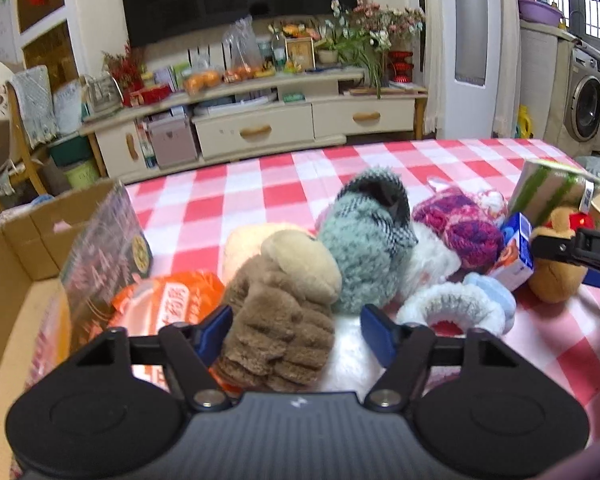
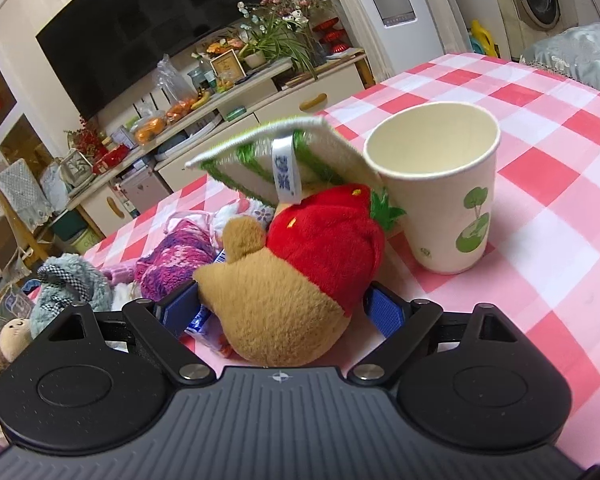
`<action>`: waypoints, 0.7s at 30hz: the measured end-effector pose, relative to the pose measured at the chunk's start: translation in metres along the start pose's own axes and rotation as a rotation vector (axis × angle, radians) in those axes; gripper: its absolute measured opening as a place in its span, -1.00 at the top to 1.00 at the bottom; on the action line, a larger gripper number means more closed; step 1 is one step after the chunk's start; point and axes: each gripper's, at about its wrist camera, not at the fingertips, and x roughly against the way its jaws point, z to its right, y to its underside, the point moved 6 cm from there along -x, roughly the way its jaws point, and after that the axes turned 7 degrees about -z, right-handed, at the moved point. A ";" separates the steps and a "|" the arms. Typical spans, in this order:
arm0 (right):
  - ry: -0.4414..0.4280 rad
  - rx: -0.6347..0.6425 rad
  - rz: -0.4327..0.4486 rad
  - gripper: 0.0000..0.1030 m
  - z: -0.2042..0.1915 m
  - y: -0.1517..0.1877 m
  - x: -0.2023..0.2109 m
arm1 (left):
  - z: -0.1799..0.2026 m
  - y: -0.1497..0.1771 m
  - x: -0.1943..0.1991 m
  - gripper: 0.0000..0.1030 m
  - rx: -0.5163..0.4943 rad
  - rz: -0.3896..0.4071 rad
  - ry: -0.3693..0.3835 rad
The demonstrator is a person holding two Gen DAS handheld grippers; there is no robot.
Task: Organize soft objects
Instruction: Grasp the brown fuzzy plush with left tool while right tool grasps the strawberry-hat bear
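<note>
Brown plush glove (image 1: 276,320) fronts cardboard box (image 1: 16,248).

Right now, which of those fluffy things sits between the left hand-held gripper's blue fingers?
The brown furry plush, low in front; the grey-green one and the purple knit one lie farther back.

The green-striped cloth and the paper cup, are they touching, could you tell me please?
Touching: the right wrist view shows the green-striped cloth leaning with its edge against the paper cup just below the rim.
</note>
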 end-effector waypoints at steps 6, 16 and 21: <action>0.025 0.016 0.016 -1.00 0.000 0.000 0.005 | -0.003 0.002 -0.003 0.21 0.033 -0.019 0.015; 0.066 0.057 0.052 -0.98 0.001 -0.010 0.008 | -0.013 0.004 0.004 0.46 0.123 -0.009 0.096; 0.083 0.091 0.056 -0.92 0.000 -0.006 0.013 | -0.019 0.003 0.016 0.46 0.156 0.021 0.133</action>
